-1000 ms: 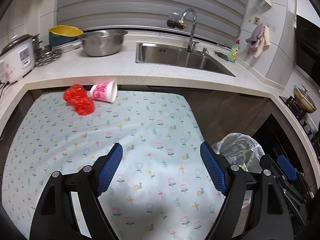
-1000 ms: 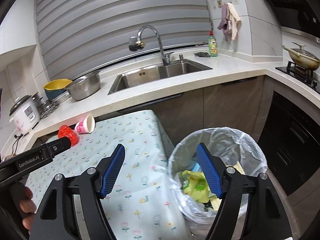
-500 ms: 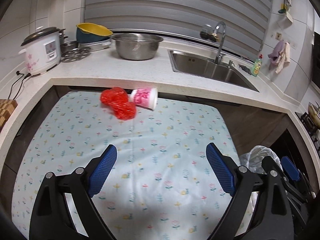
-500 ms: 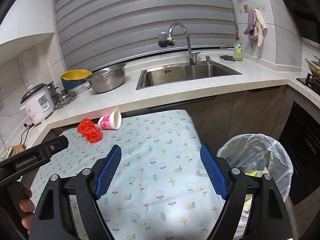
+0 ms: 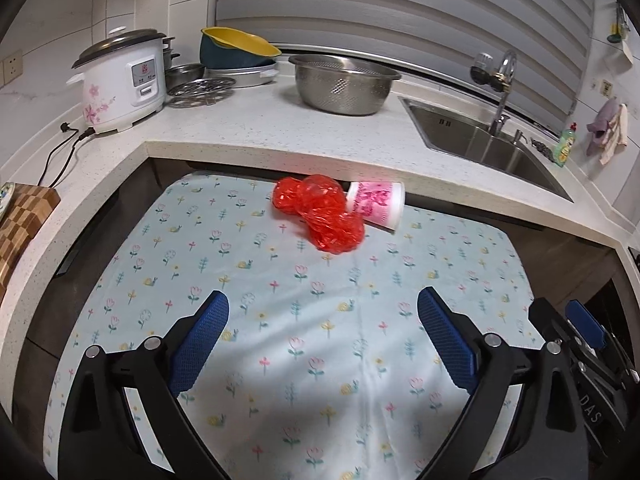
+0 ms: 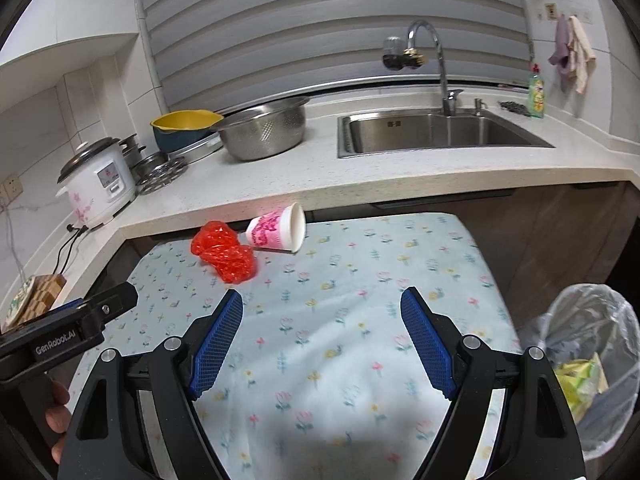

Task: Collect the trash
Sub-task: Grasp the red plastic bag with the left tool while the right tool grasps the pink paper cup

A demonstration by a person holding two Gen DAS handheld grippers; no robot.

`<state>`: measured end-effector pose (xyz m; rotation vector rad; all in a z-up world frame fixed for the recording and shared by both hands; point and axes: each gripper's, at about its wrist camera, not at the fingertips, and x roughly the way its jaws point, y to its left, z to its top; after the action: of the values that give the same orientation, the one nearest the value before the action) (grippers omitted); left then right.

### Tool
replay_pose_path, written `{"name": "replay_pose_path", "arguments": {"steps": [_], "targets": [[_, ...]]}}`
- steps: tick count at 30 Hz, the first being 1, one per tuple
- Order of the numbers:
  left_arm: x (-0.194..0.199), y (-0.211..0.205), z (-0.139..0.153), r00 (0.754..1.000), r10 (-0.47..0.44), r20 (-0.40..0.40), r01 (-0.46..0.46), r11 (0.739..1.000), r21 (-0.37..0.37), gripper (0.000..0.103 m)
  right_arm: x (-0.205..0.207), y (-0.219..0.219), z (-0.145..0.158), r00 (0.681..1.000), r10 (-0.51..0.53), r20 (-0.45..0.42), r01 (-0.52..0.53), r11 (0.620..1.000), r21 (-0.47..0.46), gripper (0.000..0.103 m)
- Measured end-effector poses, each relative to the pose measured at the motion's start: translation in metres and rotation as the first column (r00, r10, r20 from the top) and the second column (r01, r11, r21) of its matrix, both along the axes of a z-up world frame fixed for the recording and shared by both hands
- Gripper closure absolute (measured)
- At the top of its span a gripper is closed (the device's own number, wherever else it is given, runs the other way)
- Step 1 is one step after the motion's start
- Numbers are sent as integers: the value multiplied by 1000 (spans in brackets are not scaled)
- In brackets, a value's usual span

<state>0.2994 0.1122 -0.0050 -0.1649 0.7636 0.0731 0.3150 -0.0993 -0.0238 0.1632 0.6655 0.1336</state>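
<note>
A crumpled red plastic bag point(image 5: 320, 216) point(image 6: 225, 254) lies at the far edge of the flower-print tablecloth point(image 5: 320, 340) point(image 6: 340, 320). Touching it on the right is a tipped pink-and-white paper cup point(image 5: 376, 206) point(image 6: 277, 230). My left gripper point(image 5: 322, 312) hovers well short of both, its jaws opening, nothing between them. My right gripper point(image 6: 322, 314) is open and empty too, nearer than the trash and to its right. A bin lined with a clear bag point(image 6: 592, 364) holds yellow-green trash at the table's right.
The white counter point(image 5: 260, 128) wraps the table's far and left sides, with a rice cooker point(image 5: 120, 80), a steel colander point(image 5: 344, 84), stacked bowls point(image 5: 236, 50) and a sink point(image 6: 436, 132). A wooden board point(image 5: 20, 224) sits far left. A hand point(image 6: 58, 412) holds the left gripper's handle.
Both views have swung left, from the bin towards the trash. The red bag and cup now sit nearer and more central. The left jaws stand wider apart.
</note>
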Motion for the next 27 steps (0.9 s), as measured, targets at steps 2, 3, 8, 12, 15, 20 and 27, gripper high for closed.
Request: {"name": "replay_pose_path", "arguments": {"steps": [2, 3, 8, 12, 15, 20, 27], "targets": [[16, 7, -6, 1000, 5, -9, -5, 1000, 8, 12, 19, 8, -7, 1000, 14, -13, -13, 1000, 14, 25], [22, 9, -9, 1000, 5, -13, -5, 1000, 9, 12, 30, 11, -11, 1000, 19, -23, -19, 1000, 20, 25], [66, 15, -31, 999, -5, -51, 6, 1000, 14, 11, 83, 25, -34, 997, 41, -64, -38, 998, 39, 25], [103, 18, -51, 997, -26, -72, 26, 1000, -5, 11, 126, 31, -53, 995, 73, -74, -69, 996, 58, 25], [126, 19, -65, 996, -36, -86, 33, 999, -27, 11, 152, 32, -65, 992, 88, -89, -81, 994, 78, 25], [159, 20, -90, 992, -56, -109, 52, 998, -38, 12, 190, 36, -85, 986, 127, -108, -117, 988, 97, 35], [182, 20, -108, 986, -103, -132, 93, 992, -80, 39, 216, 49, -108, 971, 191, -142, -175, 977, 118, 61]]}}
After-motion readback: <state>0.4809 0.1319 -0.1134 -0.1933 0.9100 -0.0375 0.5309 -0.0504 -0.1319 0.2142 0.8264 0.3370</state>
